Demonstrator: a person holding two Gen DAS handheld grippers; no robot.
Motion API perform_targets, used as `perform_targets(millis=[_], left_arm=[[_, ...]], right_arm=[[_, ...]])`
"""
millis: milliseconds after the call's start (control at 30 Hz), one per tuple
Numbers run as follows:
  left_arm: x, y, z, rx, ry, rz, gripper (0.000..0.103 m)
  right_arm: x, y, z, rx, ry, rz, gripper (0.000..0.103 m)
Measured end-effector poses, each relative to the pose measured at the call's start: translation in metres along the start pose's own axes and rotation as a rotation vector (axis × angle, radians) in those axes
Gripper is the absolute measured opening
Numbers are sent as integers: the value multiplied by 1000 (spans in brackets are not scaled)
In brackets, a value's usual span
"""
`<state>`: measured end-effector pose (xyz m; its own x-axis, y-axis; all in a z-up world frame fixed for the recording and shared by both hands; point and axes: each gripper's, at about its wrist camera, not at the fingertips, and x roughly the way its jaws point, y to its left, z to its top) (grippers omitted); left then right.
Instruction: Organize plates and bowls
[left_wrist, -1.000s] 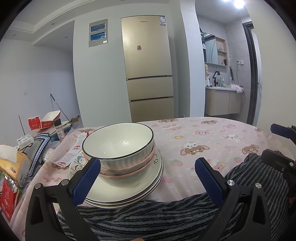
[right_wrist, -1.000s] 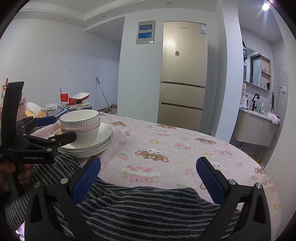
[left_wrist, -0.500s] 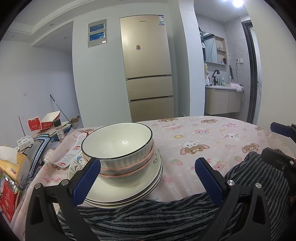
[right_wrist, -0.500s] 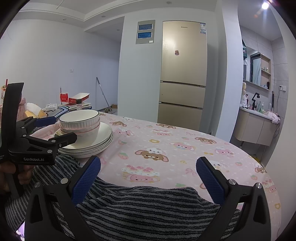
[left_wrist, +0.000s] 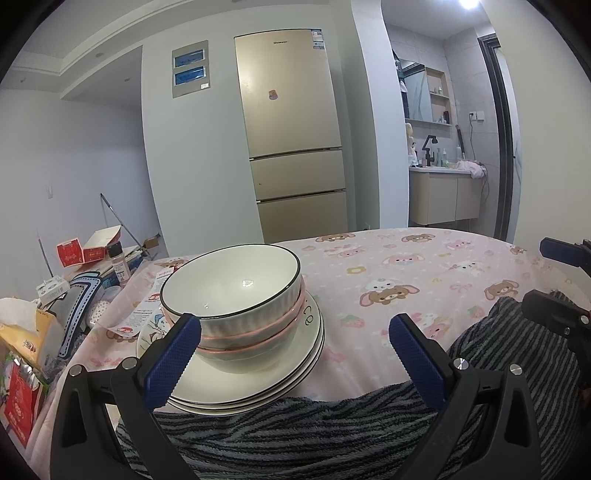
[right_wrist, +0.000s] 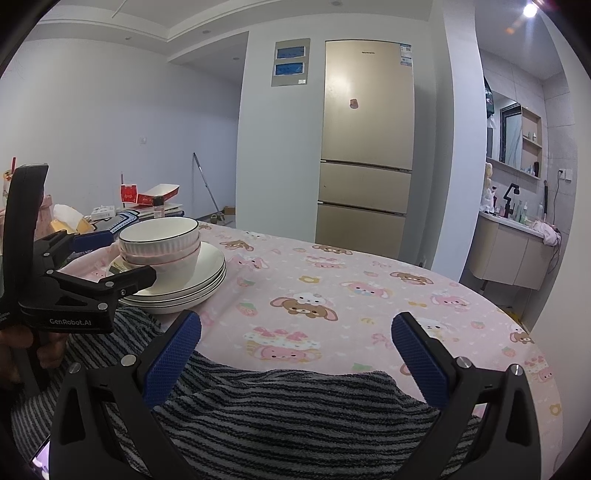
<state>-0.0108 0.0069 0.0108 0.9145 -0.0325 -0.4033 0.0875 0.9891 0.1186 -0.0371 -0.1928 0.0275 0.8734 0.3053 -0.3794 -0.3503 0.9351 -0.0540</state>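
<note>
Right now the bowls (left_wrist: 231, 295) sit nested on the plates (left_wrist: 258, 376) lower left of the left view, just past my left gripper (left_wrist: 295, 354), both grippers spread w/ nothing held, right gripper (right_wrist: 295, 354) well off to the side, so left's nearer.

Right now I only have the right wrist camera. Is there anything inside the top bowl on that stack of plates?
Observer: No. The left wrist view looks down into the top bowl, and it is empty.
Operator: Anything on the side of the plates I can't see?
Observer: Printed leaflets lie on the tablecloth against the left edge of the plates. One seems to run under the rim.
Operator: Is the left gripper lined up on them?
Observer: Not centred. The left gripper is open, and the plates sit in front of its left finger.
</note>
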Motion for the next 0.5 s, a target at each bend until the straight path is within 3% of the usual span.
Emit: perform_targets(millis=[500], left_arm=[[2,-3,0,8,7,0,103]], right_arm=[[-3,1,1,-11,-11,-7,103]])
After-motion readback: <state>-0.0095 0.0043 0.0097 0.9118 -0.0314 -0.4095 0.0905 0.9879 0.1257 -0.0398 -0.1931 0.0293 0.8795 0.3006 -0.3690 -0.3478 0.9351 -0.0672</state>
